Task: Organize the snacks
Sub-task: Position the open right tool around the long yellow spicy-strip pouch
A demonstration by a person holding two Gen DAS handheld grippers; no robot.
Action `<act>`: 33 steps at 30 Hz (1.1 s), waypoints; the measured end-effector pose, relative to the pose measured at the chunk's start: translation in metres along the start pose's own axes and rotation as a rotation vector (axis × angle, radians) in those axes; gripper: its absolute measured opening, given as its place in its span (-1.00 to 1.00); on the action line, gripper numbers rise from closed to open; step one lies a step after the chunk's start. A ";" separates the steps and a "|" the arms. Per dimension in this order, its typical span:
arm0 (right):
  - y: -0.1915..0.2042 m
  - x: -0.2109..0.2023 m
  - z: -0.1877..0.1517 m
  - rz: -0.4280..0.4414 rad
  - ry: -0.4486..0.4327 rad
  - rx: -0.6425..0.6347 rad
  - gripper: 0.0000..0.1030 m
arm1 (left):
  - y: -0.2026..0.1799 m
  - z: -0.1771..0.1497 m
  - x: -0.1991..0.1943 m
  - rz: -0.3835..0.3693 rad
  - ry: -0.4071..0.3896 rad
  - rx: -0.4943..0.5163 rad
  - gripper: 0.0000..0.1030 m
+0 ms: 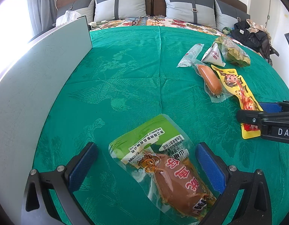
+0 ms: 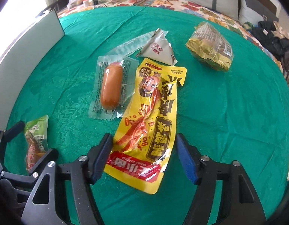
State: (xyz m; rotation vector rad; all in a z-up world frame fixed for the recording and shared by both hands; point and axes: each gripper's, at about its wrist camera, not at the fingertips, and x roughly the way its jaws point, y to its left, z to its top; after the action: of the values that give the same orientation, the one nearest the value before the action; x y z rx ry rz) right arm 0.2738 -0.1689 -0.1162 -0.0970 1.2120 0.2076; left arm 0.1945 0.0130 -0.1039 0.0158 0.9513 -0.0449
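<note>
A green-and-clear pack with a brown drumstick [image 1: 163,165] lies flat on the green tablecloth [image 1: 125,75], between the spread fingers of my left gripper [image 1: 146,168]. The pads do not press on it. My right gripper [image 2: 143,159] stands over the near end of a yellow snack pack [image 2: 153,116]. Its left pad [image 2: 100,159] is at the pack's edge and the right pad [image 2: 186,161] stands a little off it. In the left wrist view the right gripper [image 1: 257,111] reaches in from the right over the yellow pack [image 1: 236,86]. The left gripper [image 2: 31,142] and the green pack [image 2: 35,140] show at the lower left of the right wrist view.
Beside the yellow pack lie a sausage in clear wrap [image 2: 111,86], a white triangular pack [image 2: 159,48], a long clear pack [image 2: 129,45] and a gold-green pack [image 2: 212,50]. A white board [image 1: 41,65] borders the cloth on the left. A bed with grey pillows [image 1: 121,3] lies behind.
</note>
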 end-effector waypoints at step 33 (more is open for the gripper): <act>-0.065 -0.046 -0.115 -0.059 -0.210 0.079 0.84 | 0.000 0.000 0.000 -0.001 -0.001 0.000 1.00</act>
State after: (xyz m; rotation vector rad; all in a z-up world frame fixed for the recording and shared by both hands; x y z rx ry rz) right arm 0.1666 -0.2586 -0.1156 -0.0412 1.0058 0.1152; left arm 0.1946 0.0135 -0.1041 0.0156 0.9508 -0.0462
